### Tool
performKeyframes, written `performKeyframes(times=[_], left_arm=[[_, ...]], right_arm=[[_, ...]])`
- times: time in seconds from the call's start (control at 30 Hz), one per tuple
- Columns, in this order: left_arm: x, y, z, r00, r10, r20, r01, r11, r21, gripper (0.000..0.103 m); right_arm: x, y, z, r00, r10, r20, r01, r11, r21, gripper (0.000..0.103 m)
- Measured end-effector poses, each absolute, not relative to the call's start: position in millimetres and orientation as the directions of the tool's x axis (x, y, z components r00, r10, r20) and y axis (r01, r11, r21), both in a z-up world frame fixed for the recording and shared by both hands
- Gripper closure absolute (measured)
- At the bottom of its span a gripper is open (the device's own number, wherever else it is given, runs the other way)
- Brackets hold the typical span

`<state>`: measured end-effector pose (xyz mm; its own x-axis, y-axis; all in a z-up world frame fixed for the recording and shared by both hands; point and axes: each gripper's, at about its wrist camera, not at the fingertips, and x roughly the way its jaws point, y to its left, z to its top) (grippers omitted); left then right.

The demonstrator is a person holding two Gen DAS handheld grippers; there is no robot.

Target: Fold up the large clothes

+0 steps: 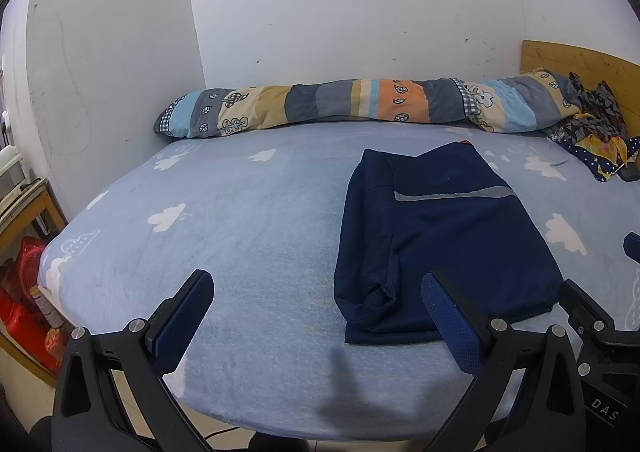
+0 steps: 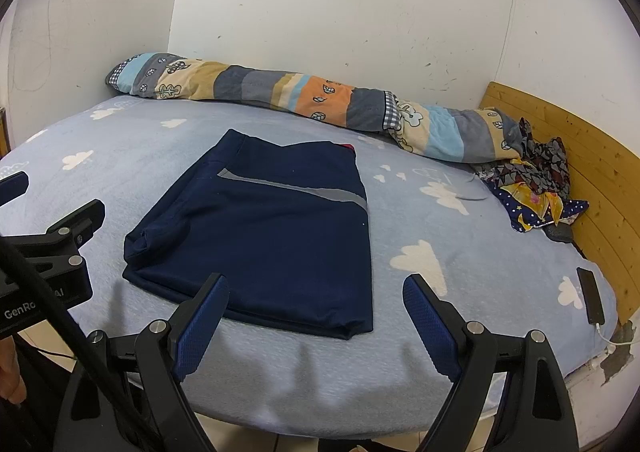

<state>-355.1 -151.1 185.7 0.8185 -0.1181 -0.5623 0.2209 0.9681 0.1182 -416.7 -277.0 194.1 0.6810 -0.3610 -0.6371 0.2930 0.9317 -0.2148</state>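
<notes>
A navy garment (image 1: 444, 244) with a grey stripe lies folded into a flat rectangle on the light blue bed sheet (image 1: 240, 236). In the right wrist view the same garment (image 2: 272, 236) rests near the bed's front edge. My left gripper (image 1: 316, 292) hovers open over the front of the bed, its right finger above the garment's near left corner. My right gripper (image 2: 316, 296) is open too, held just above the garment's near right corner. Neither holds anything. Each gripper shows at the side of the other's view: the right one (image 1: 596, 312) and the left one (image 2: 52, 228).
A rolled patchwork quilt (image 1: 360, 104) runs along the wall at the back. A heap of patterned clothes (image 2: 532, 184) sits by the wooden headboard (image 2: 592, 188). A black phone (image 2: 591, 296) with a white cable lies at the bed's right edge. Red items (image 1: 24, 292) stand on the floor, left.
</notes>
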Motion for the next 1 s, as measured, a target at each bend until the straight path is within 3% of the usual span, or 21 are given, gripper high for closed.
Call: performKeyframes(times=[1.0], left_arm=[[-358.0,-146.7,188.2,0.819,-0.126,-0.560,0.247,0.958,0.146,0.000]], right_arm=[[-418.9,-280.3,194.2,0.680,-0.361,-0.638,0.292,0.932,-0.216,0.011]])
